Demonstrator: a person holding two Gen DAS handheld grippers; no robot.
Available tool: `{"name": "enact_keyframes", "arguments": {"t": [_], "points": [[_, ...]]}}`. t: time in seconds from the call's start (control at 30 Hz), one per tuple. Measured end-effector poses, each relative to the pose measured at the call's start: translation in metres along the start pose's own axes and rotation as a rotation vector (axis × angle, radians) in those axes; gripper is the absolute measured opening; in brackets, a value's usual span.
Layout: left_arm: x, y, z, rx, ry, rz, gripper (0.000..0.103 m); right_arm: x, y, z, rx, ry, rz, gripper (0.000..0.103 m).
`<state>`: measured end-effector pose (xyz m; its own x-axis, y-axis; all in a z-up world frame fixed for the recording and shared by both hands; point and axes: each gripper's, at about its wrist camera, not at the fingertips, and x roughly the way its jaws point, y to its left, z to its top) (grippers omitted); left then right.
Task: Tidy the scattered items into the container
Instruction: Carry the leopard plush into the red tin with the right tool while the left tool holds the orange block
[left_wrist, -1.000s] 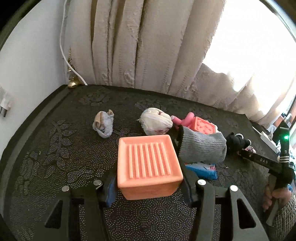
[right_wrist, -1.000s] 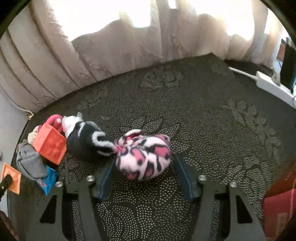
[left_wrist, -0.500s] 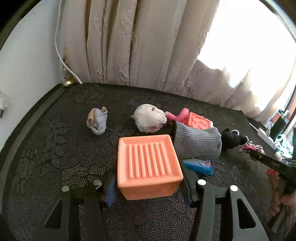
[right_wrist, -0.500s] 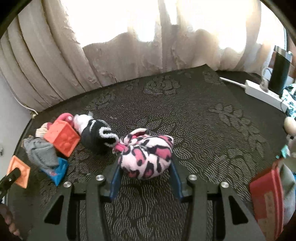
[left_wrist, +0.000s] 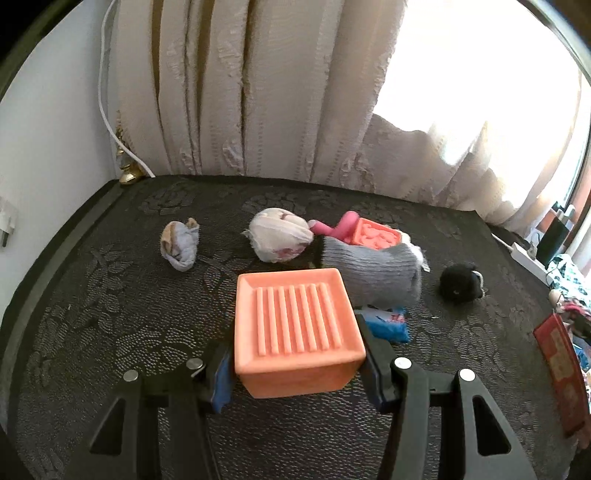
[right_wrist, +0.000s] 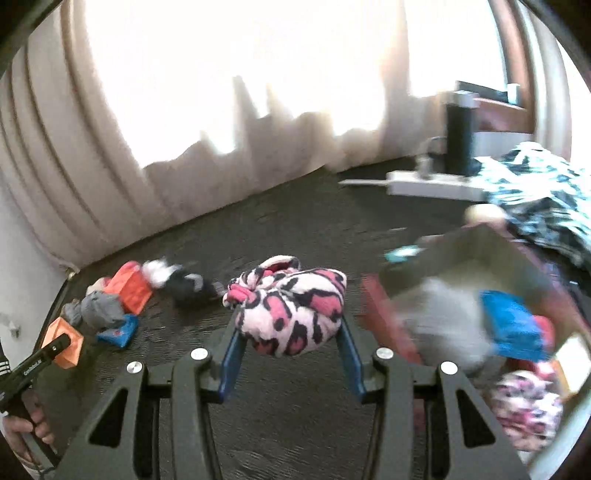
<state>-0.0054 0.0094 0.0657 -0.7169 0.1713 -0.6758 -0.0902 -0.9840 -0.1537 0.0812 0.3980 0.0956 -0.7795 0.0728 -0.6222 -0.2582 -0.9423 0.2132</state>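
My left gripper (left_wrist: 297, 369) is shut on an orange ribbed block (left_wrist: 295, 328) and holds it just above the dark table; the block also shows in the right wrist view (right_wrist: 66, 343). My right gripper (right_wrist: 290, 354) is shut on a pink, white and black sock ball (right_wrist: 291, 306), lifted off the table beside the red open box (right_wrist: 388, 325). The box holds grey, blue and pink items. On the table lie a grey sock (left_wrist: 376, 273), a white sock ball (left_wrist: 280, 238), a blue-grey sock ball (left_wrist: 179, 243), a black sock (left_wrist: 460, 282), a second orange block (left_wrist: 373, 234) and a blue packet (left_wrist: 388, 325).
Curtains (left_wrist: 258, 92) hang along the table's far edge. A white cable (left_wrist: 107, 122) runs down the left wall. A power strip (right_wrist: 432, 184) and a dark flask (right_wrist: 460, 133) stand at the far right, next to patterned cloth (right_wrist: 543, 195).
My right gripper has lifted the pink sock ball and swung right, bringing the red box into view. My left gripper has kept hold of the orange block and risen slightly.
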Motion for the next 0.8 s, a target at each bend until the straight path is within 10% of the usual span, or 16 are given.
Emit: {"name": "enact_keyframes", "arguments": {"t": [0.4, 0.8], "points": [[-0.023, -0.085, 0.003, 0.11, -0.02, -0.087, 0.057, -0.045, -0.109, -0.01, 0.174, -0.052, -0.188, 0.05], [-0.034, -0.206, 0.0, 0.277, -0.008, -0.22, 0.057, -0.075, -0.13, -0.036, 0.106, -0.082, -0.213, 0.05]]}}
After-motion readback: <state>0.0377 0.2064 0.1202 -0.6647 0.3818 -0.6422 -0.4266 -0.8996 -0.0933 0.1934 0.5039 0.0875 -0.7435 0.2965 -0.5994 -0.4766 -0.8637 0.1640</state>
